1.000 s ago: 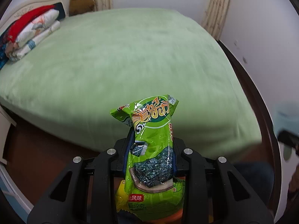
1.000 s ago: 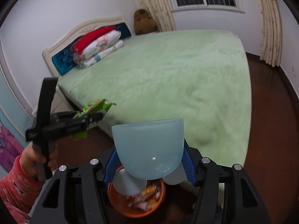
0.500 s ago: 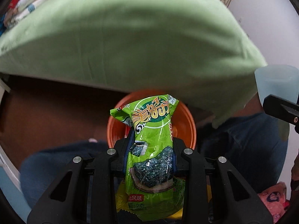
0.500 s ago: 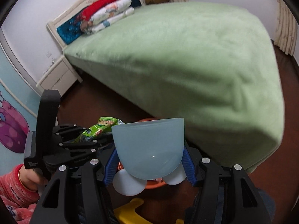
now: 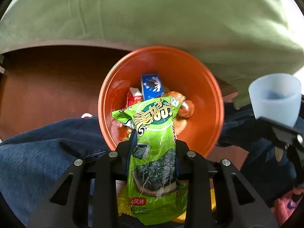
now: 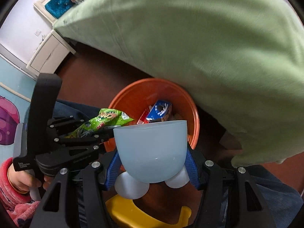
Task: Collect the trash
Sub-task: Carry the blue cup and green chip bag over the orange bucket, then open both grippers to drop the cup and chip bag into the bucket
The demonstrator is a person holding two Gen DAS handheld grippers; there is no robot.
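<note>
In the left wrist view, the left gripper [image 5: 154,142] is clenched on a green snack bag [image 5: 154,152], which hangs over the orange bin [image 5: 201,79]. The bin stands on the floor just beside the green bed cover [image 5: 152,15] and holds a blue packet [image 5: 152,85] among other wrappers (too small to name).

In the right wrist view, the right gripper [image 6: 153,157] grasps a pale blue cup [image 6: 152,148] by its sides, above the near rim of the bin.

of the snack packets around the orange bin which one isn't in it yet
The green seaweed snack packet, clamped in the left gripper above the orange bin; the blue packet lies inside.
</note>
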